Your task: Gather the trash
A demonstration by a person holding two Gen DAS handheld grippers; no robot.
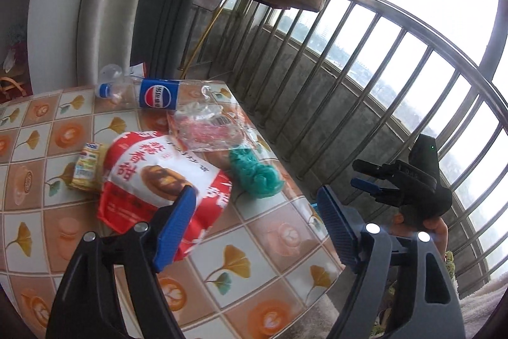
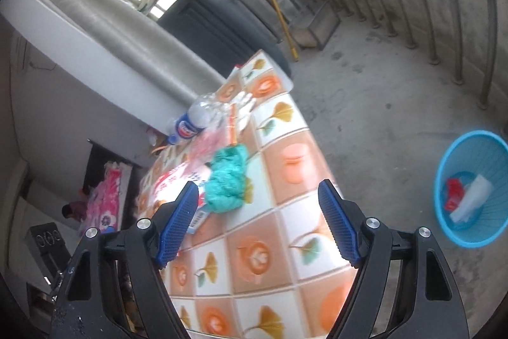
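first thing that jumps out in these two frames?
The heap of trash on the patterned table: a red-and-white snack bag nearest, a crumpled green wad to its right, an empty Pepsi bottle lying behind. On the floor to the table's right, a blue basket already holds scraps. Both grippers are open and empty.

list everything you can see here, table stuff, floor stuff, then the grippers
table: 1, orange and white tile pattern, near the railing
plastic bottle: 1, clear with blue label, far table edge
clear wrapper: 1, see-through with pink, beside bottle
snack bag: 1, red and white, table middle
small carton: 1, yellow, left of snack bag
crumpled bag: 1, teal, right of snack bag
bin: 1, blue, on floor, trash inside
left gripper: 1, blue pads, open, empty
right gripper: 1, blue pads, open, empty
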